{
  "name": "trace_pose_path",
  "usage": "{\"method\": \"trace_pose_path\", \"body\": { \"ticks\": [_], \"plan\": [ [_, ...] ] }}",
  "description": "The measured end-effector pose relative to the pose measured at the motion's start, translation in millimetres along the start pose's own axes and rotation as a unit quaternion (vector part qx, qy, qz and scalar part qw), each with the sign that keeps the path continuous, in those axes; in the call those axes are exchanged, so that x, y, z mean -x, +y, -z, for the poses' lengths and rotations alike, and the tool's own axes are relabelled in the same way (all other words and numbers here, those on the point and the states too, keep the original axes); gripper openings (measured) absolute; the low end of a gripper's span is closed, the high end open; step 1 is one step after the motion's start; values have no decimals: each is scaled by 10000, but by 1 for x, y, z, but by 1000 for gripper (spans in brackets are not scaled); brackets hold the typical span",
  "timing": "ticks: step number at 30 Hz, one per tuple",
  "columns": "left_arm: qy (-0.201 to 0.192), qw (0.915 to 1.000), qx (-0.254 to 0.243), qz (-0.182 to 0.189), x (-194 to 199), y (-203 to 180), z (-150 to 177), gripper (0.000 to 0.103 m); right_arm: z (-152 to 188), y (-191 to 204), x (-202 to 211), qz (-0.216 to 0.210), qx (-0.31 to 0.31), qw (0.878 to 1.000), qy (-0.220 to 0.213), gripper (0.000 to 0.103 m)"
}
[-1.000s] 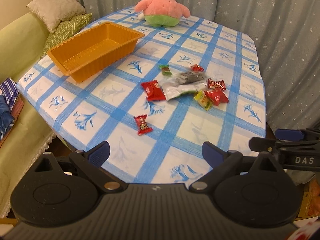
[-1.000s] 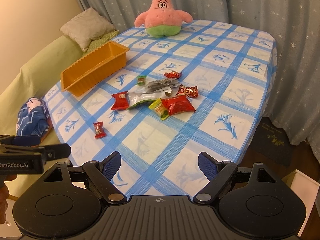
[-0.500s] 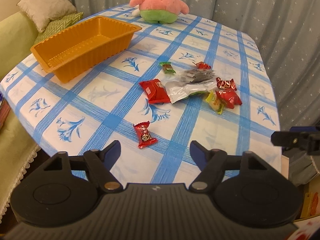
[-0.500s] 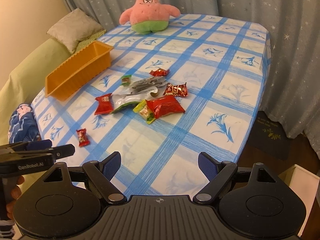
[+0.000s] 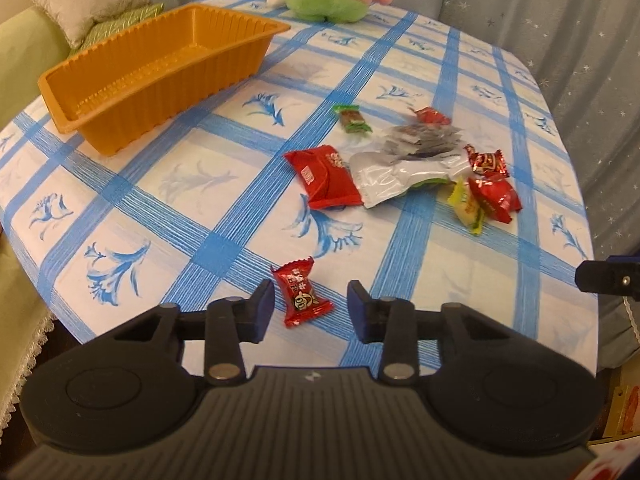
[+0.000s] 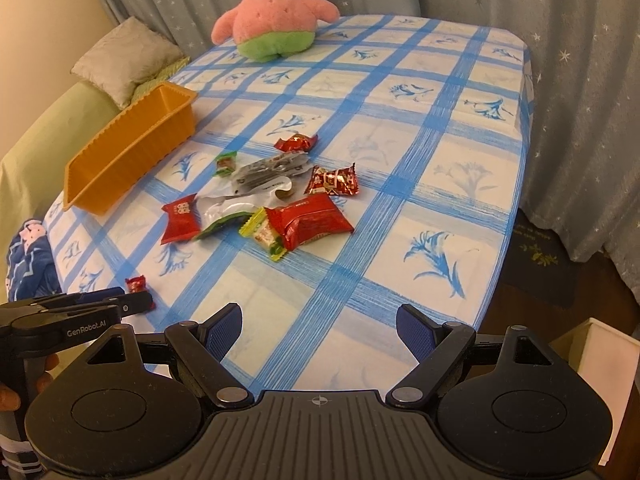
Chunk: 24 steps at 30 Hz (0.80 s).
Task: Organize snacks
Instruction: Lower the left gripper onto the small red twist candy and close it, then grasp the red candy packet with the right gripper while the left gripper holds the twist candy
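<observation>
The left gripper (image 5: 310, 306) has come down and forward over the last second, from hanging back off the near edge of the desk (image 5: 200, 184) with its fingers wide, to straddling the small red candy (image 5: 301, 293) that lies alone, well on the near side of the orange tray (image 5: 160, 76). Its fingers are closing; the candy sits between them, but a gap shows on each side, so nothing is gripped yet. I judge this to be the first pick of the sort: the tray looks empty, and every snack is still on the cloth.

The right gripper (image 6: 318, 332) has also crept in over the near edge, fingers released and wide with nothing between them. The main heap of snacks (image 6: 264, 204) lies to the right of the tray, well apart from it.

The candy lies close to the desk's near edge, so a push from a finger could slide it off. Between candy and tray the cloth is bare, giving a free path for the carry. The tray itself sits near the desk's left edge, with a sofa (image 5: 24, 60) and cushions beyond. The pink plush toy (image 6: 272, 28) stands at the far end, behind the tray and out of the way. The two grippers are well apart.
</observation>
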<state>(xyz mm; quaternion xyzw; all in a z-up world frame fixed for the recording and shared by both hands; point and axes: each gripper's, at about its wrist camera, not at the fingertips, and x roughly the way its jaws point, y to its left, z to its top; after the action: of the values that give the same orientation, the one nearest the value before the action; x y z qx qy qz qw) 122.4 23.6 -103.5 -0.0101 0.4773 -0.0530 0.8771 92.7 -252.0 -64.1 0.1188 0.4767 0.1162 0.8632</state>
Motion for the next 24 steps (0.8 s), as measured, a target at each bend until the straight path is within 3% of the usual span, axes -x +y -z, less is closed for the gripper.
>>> {"method": "trace_pose_path", "body": {
  "ticks": [6, 11, 13, 24],
  "plan": [
    [129, 9999, 88, 3, -11, 5, -5, 32, -7, -1, -10, 10, -44, 10000, 48, 84],
    [178, 9998, 36, 10, -15, 5, -8, 25, -12, 1, -18, -8, -47, 9999, 94, 84],
    [198, 9998, 35, 6, -15, 6, -10, 17, -14, 2, -20, -19, -41, 9999, 96, 84],
    [80, 9999, -70, -21, -10, 11, -19, 15, -26, 9, -33, -113, -13, 9999, 113, 84]
  ]
}}
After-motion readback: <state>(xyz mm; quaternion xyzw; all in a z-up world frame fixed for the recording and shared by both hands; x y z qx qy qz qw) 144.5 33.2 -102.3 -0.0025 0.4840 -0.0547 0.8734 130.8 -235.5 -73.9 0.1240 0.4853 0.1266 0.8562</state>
